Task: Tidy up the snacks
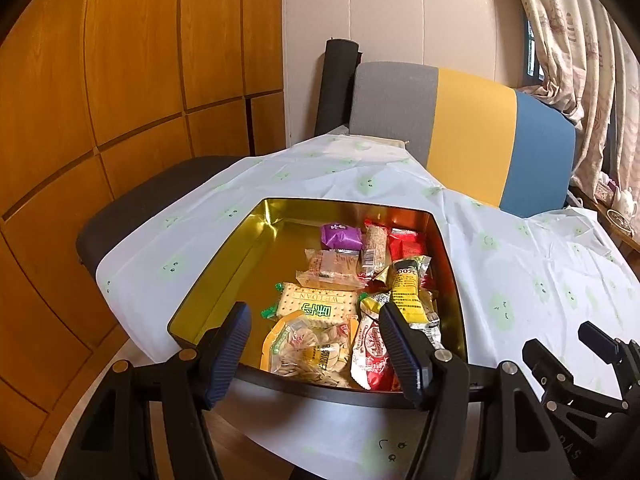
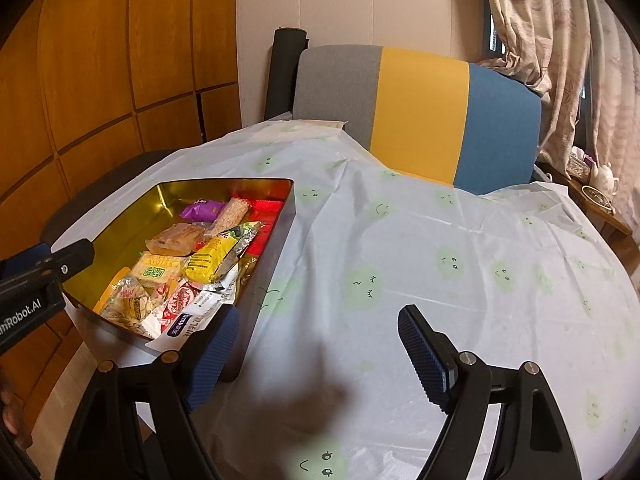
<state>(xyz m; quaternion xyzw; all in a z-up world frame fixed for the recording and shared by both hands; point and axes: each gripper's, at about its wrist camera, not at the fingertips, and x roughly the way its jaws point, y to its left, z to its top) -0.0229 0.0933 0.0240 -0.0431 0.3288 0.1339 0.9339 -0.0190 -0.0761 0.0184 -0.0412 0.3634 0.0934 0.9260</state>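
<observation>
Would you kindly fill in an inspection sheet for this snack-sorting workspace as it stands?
Surface: table under a pale tablecloth printed with green faces, creased.
Job's things: open gold-lined tin holding wrapped snacks along its right side, among them a purple packet, a yellow packet and a cracker pack.
Clutter: nothing seen on the cloth outside the tin.
Grippers: left gripper open over the tin's near edge; right gripper open, empty, above bare cloth.
Cables: nothing seen.
Surroundings: grey, yellow and blue chair, wooden panelling, curtain, teapot on a side shelf.
</observation>
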